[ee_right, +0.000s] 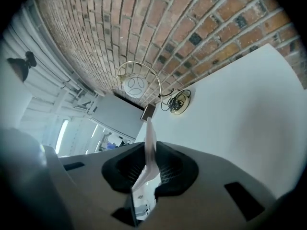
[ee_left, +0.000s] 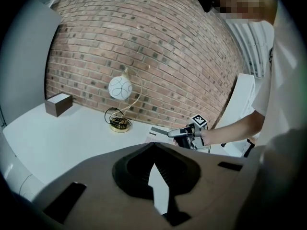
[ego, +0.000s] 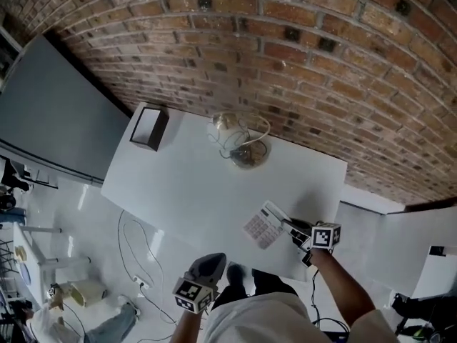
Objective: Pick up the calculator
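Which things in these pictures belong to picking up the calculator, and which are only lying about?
For the job:
- calculator
- right gripper, shut on the calculator

Only lying about:
- dark box at the far corner of the white table
- globe lamp by the brick wall
- left gripper, shut and empty

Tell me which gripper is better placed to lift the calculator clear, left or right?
Right. The right gripper is clamped on the calculator; the left gripper is shut, empty, back at the near edge of the table.
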Tool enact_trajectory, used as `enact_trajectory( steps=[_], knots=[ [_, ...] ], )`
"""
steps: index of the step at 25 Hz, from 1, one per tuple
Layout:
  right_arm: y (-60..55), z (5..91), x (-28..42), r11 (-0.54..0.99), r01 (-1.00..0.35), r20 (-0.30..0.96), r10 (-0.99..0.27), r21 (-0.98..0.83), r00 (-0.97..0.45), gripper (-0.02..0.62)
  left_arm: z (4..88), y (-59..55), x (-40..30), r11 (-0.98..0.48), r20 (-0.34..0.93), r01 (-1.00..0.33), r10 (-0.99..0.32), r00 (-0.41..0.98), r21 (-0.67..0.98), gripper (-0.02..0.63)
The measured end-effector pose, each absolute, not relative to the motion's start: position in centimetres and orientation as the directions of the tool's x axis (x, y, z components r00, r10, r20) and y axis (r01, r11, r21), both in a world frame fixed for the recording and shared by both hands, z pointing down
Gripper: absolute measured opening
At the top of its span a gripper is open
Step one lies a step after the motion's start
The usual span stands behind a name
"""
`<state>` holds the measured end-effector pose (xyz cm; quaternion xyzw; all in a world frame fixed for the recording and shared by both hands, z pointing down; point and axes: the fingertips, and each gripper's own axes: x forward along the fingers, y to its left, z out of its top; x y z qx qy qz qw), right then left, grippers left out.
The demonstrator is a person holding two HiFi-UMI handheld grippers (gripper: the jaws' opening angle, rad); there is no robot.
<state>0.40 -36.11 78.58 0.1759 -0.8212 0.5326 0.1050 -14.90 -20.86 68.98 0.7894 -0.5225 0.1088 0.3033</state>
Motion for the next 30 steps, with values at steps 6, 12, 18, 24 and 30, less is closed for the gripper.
enact_trajectory(
  steps=[6, 12, 18, 24, 30],
  knots=[
    [-32.0, 74.5, 1.6, 0.326, -0.422, 0.337, -0.287, -0.846, -0.897, 0.077, 67.9, -18.3, -16.1, -0.346, 0.463, -0.866, -0.74, 0.488, 0.361, 0.014],
    [-27.9, 71.3, 2.8, 0.298, -0.466, 0.334, -0.402, -0.833, -0.853, 0.077, 66.9, -15.3, -17.6, -0.39, 0.434, -0.842, -0.728, 0.53, 0.373, 0.014],
    [-23.7, 68.6, 3.8, 0.256, -0.495, 0.325, -0.499, -0.83, -0.803, 0.077, 66.3, -13.0, -17.9, -0.451, 0.412, -0.81, -0.701, 0.582, 0.376, 0.014],
    [-19.6, 66.4, 5.0, 0.2, -0.49, 0.302, -0.578, -0.848, -0.758, 0.077, 65.3, -11.4, -16.8, -0.52, 0.384, -0.769, -0.668, 0.638, 0.372, 0.014],
    [-16.5, 64.8, 6.7, 0.167, -0.502, 0.295, -0.639, -0.848, -0.711, 0.077, 64.3, -10.3, -15.6, -0.568, 0.352, -0.73, -0.64, 0.682, 0.381, 0.014]
  ],
)
